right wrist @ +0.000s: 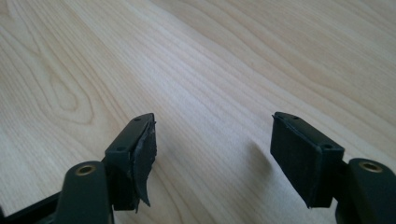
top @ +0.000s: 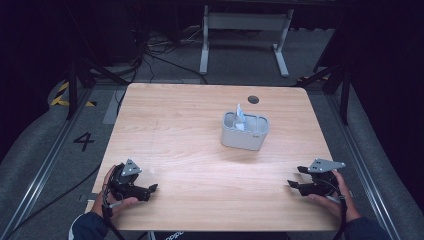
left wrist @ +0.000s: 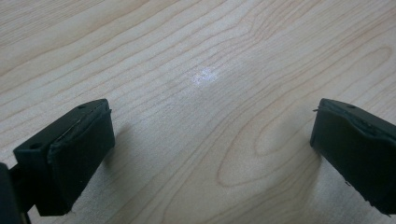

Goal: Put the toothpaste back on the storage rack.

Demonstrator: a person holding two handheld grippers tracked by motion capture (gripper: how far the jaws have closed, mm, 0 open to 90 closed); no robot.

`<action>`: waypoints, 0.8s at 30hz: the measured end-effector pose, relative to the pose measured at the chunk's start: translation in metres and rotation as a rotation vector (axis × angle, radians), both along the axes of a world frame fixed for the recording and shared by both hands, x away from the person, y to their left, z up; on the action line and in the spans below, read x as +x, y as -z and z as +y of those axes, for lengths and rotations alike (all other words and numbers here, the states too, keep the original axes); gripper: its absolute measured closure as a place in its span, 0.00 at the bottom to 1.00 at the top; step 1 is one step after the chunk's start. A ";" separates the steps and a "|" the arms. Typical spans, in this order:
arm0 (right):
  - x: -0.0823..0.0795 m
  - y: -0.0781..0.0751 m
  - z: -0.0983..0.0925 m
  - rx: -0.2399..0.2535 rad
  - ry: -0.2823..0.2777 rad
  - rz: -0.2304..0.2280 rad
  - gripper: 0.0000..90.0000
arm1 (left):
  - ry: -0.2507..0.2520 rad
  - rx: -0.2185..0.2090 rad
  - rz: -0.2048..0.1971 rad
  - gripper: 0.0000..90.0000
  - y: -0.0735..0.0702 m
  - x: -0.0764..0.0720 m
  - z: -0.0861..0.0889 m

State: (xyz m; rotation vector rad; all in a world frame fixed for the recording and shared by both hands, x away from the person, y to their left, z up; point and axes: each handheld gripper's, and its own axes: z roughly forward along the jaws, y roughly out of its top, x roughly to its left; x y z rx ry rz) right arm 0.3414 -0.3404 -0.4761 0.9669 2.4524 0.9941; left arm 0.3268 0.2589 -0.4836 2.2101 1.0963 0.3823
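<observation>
We see both grippers low over the near edge of a light wooden table, one at each corner, each held in a hand coming in from the bottom. The left gripper sits at the near left, its black jaws pointing inward toward the middle of the table; in the left gripper view its jaws stand spread wide, one at each side of the frame, with bare wood grain between them and nothing held. Whether they touch the tabletop or hover just over it, we cannot tell. The right gripper sits at the near right, its jaws also pointing inward; in the right gripper view its jaws are parted too, though a little less widely, again with bare wood between them and nothing gripped. The pad on its left jaw looks frayed and is peeling at its lower edge. Well apart from both grippers, toward the far middle of the table, stands a grey container split into compartments, with a white tissue sticking up from its left compartment. Just behind it a small dark round hole marks the tabletop.
</observation>
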 end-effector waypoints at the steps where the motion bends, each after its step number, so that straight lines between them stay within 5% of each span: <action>1: -0.001 0.004 -0.004 0.016 0.007 0.003 0.34 | 0.000 0.000 0.000 0.00 0.000 0.000 0.000; 7: -0.005 0.010 -0.018 0.111 0.038 0.009 0.34 | 0.000 -0.001 0.000 0.00 0.000 0.000 0.000; 24: -0.007 0.010 -0.018 0.082 0.054 -0.010 0.33 | -0.007 0.000 -0.001 0.00 0.000 0.000 0.000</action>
